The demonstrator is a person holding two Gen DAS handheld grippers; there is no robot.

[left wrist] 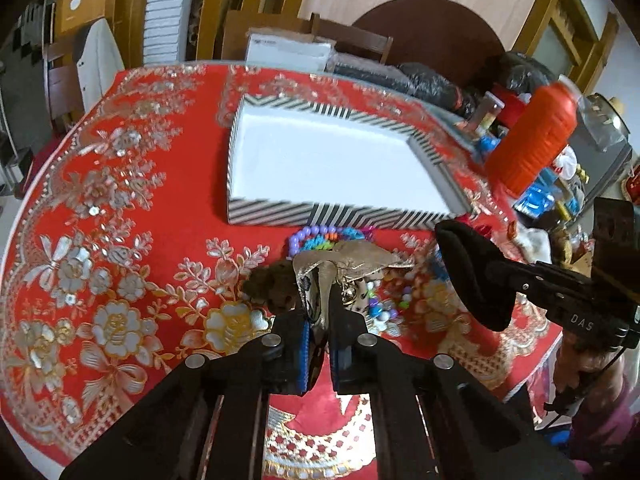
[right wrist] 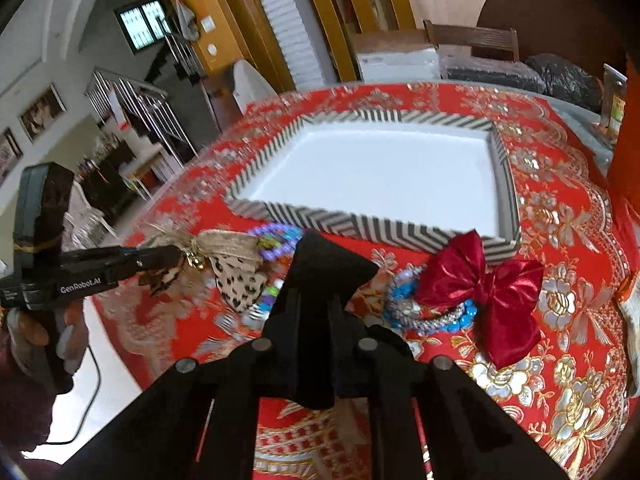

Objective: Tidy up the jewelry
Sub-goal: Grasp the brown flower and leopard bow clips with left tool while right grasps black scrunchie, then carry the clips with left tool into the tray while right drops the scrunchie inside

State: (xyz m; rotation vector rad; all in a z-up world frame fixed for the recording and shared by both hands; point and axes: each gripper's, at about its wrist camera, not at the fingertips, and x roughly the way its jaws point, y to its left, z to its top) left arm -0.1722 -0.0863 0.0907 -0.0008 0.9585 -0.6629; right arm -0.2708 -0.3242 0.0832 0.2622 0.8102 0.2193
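Left wrist view: left gripper clamped shut on a gold and leopard-print fabric bow, lifted just above the pile.
Right wrist view: right gripper nearly closed on a black fabric piece; same piece seen from the side in the left view.
Left gripper from the right view: at, bow hanging from its tip, hand around the handle.
Jewelry pile: beaded bracelets and small beads on the cloth, just in front of the box; blue and silver bracelets touching a red satin bow.
Box: striped tray-like box with a white inside, behind the pile, nothing seen in it.
Surface: round table under a red tablecloth with gold and silver flowers.
Table edge: orange ribbed cylinder and mixed clutter at the right side.
Room: wooden chairs, yellow wooden door frames, a white ribbed panel, a staircase with metal railing, framed pictures on the wall, a barred window.
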